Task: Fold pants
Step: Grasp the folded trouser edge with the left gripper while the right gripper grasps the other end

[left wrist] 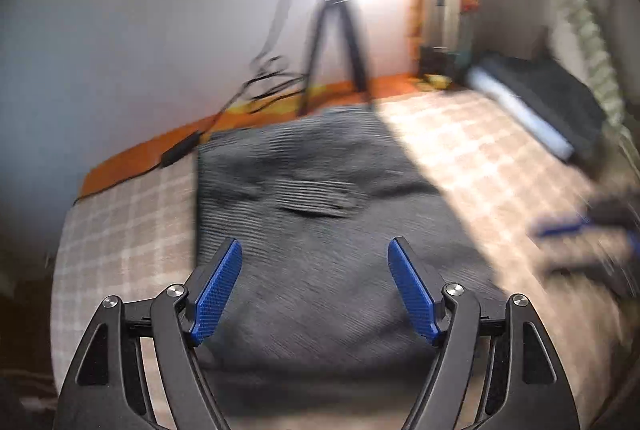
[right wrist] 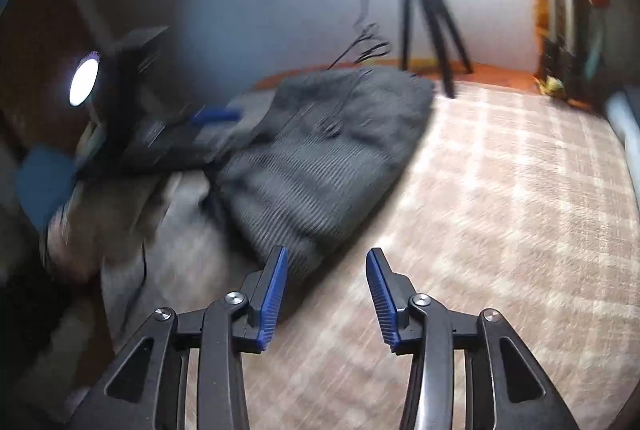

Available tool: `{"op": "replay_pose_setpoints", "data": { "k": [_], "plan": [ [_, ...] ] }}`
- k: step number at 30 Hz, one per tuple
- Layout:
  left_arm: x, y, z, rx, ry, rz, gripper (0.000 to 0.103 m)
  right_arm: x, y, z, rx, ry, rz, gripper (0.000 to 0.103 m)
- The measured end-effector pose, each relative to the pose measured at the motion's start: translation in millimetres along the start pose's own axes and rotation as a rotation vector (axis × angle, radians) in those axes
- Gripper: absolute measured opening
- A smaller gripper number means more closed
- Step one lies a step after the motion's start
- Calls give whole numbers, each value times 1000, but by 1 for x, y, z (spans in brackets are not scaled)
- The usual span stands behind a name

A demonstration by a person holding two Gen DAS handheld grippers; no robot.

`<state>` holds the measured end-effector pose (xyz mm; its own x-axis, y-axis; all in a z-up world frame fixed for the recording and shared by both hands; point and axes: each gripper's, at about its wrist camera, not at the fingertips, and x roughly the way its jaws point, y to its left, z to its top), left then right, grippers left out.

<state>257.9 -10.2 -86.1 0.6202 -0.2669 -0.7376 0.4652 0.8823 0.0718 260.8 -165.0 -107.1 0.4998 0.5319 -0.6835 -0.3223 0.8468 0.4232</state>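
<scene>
This is a bedroom in a home: a bed with a checked sheet (left wrist: 460,150), an orange mattress edge (left wrist: 140,158), and a tripod (left wrist: 340,42) near the wall.

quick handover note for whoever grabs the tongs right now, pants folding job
Left tongs: open, empty, held over the near end of the grey pants.
Right tongs: open, empty, over the checked bedspread just right of the pants' near edge.
Pants: one compact grey bundle on the bedspread, so apparently already folded at least once; blur hides how neat the edges are.
Other items: tripod at the far wall, dark folded stack far right.
Left: check the fold, add a final fold or square it up if needed.
</scene>
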Motion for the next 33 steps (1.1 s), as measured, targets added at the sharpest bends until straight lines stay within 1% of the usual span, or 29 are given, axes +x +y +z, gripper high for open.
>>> {"op": "replay_pose_setpoints", "data": {
  "k": [2, 3, 4, 5, 6, 8, 10, 12, 14, 16, 17, 18, 19, 20, 22, 24, 27, 29, 30, 31, 33],
  "plan": [
    [-11, -23, -4, 51, -14, -39, 75, 5, -18, 19, 52, -21, -6, 45],
    [-13, -32, -5, 77, -21, -43, 75, 9, -25, 28, 74, -24, -6, 46],
    [-15, -42, -5, 107, -30, -35, 71, 12, -31, 35, 89, -24, -3, 46],
    [-15, -49, -5, 128, -34, -33, 63, 18, -40, 44, 114, -28, 5, 46],
    [-14, -52, -6, 139, -32, -32, 57, 25, -51, 55, 147, -33, 22, 46],
    [-6, -56, -8, 138, -2, -51, 38, 43, -68, 69, 208, -23, 72, 47],
    [-2, -57, -13, 138, 16, -75, 32, 58, -77, 77, 237, -10, 76, 47],
    [-1, -59, -19, 152, 14, -80, 31, 80, -83, 86, 247, 20, 89, 47],
    [-4, -62, -22, 162, 3, -108, 31, 97, -87, 92, 266, 32, 106, 47],
    [-4, -65, -23, 185, 4, -107, 31, 104, -89, 93, 290, 29, 132, 45],
    [0, -68, -24, 200, 16, -103, 31, 108, -91, 95, 307, 19, 145, 40],
    [5, -69, -25, 201, 33, -110, 31, 110, -90, 97, 310, 15, 154, 31],
    [9, -69, -27, 198, 50, -118, 30, 111, -88, 98, 299, 14, 142, 24],
    [14, -70, -28, 199, 64, -126, 27, 112, -84, 101, 270, 12, 112, 20],
    [24, -75, -38, 216, 93, -129, 24, 114, -80, 104, 243, 20, 82, 15],
    [27, -80, -44, 227, 87, -114, 22, 118, -80, 106, 232, 40, 44, 13],
    [27, -79, -45, 208, 76, -118, 22, 118, -81, 106, 242, 37, 24, 14],
    [23, -76, -44, 192, 91, -132, 22, 121, -83, 109, 253, 33, 18, 21],
    [18, -76, -44, 207, 95, -126, 23, 118, -83, 108, 252, 28, 19, 28],
    [12, -74, -45, 214, 95, -119, 27, 113, -84, 108, 250, 22, 10, 35],
    [0, -64, -45, 183, 85, -133, 39, 99, -87, 106, 255, 9, 15, 43]
  ]
}}
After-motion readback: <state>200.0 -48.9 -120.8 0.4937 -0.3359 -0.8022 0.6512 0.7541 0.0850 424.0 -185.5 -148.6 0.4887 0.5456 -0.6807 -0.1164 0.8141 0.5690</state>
